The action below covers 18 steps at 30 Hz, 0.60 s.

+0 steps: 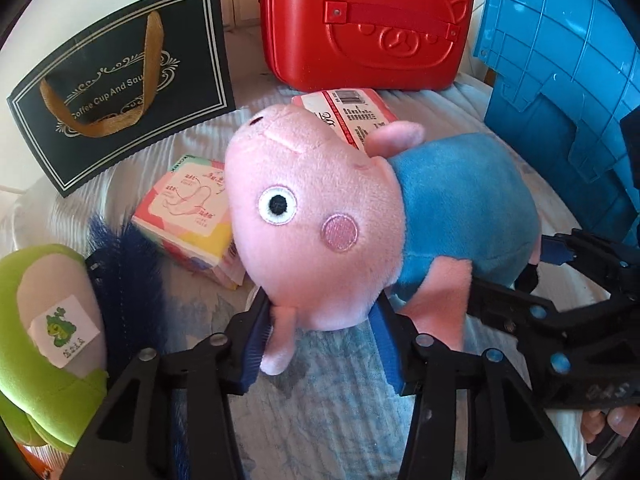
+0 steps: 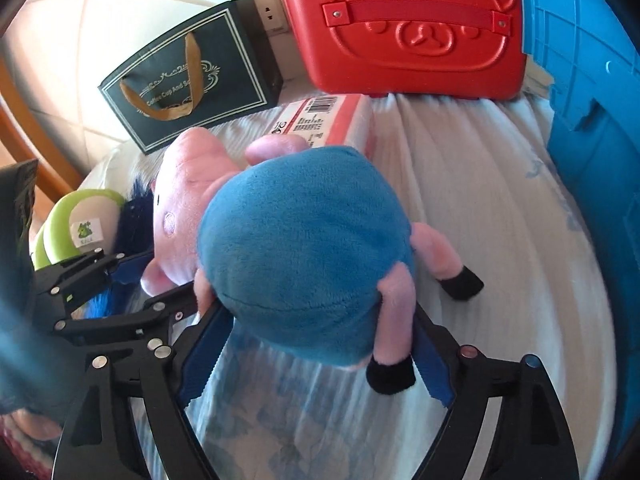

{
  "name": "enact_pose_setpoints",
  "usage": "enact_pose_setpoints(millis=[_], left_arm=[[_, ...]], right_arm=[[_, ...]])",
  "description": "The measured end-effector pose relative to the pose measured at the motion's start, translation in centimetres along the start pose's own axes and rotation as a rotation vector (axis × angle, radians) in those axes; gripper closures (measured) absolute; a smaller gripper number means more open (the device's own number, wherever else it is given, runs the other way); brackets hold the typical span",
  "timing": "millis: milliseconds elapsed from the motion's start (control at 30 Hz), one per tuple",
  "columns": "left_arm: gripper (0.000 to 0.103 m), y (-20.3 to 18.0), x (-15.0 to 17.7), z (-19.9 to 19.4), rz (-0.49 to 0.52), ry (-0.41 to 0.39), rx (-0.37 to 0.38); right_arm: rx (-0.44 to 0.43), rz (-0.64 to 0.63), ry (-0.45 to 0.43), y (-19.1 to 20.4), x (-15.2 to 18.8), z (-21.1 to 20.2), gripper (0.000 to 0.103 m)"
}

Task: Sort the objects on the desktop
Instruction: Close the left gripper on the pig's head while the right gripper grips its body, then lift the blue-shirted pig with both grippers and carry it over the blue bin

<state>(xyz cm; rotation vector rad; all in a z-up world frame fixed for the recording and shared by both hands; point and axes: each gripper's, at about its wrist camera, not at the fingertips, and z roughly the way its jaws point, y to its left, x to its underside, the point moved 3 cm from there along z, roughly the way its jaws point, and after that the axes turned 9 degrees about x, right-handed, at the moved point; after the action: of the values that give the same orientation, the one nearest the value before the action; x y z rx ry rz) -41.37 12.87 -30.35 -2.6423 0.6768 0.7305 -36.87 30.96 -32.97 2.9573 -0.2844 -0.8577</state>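
Both grippers are on the pig plush toy (image 1: 360, 216) at once. The left gripper (image 1: 320, 332) has its blue fingers (image 1: 256, 344) clamped on the head end, low down by the ear; the right gripper (image 2: 316, 344) pinches the blue-shirted rear, its fingers (image 2: 204, 356) pressed in either side of the body near a black-tipped leg. A two-ended hold makes sense for something this soft: one grip alone would likely let it flop and swing.

The toy appears lifted just clear of the quilted worktop (image 2: 460, 208), in front of the red case (image 1: 360, 24), with the blue plastic bin (image 1: 568, 80) close on the right, which I judge the likely destination. A pink packet (image 2: 320, 120) lies partly under the toy's snout. A dark gift bag (image 1: 120, 80), a colourful tissue pack (image 1: 188, 220) and a green plush (image 1: 44, 320) wait on the left.

Hard to read: the bin's opening is cut off, so its contents can't be told. Whether the pig's underside touches the cloth is uncertain. The dark blue furry thing (image 1: 124, 280) beside the green plush is unidentifiable.
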Motion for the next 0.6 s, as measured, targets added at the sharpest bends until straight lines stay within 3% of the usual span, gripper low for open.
enact_pose_setpoints(millis=[100,300,600], left_arm=[[0.062,-0.8,-0.1,-0.7,0.021,-0.021,-0.03],[0.062,-1.5,-0.7,-3.9,0.001,-0.083,-0.009],[0.062,-4.3,-1.1,-12.7,0.044,-0.232,-0.038]], right_arm=[[0.006,-0.003,-0.019,0.1,-0.2,-0.7,0.034],[-0.003,-0.009,-0.079,0.0,-0.6,-4.0,0.036],[-0.016,-0.04,-0.227,1.6,-0.7,-12.4,0.036]])
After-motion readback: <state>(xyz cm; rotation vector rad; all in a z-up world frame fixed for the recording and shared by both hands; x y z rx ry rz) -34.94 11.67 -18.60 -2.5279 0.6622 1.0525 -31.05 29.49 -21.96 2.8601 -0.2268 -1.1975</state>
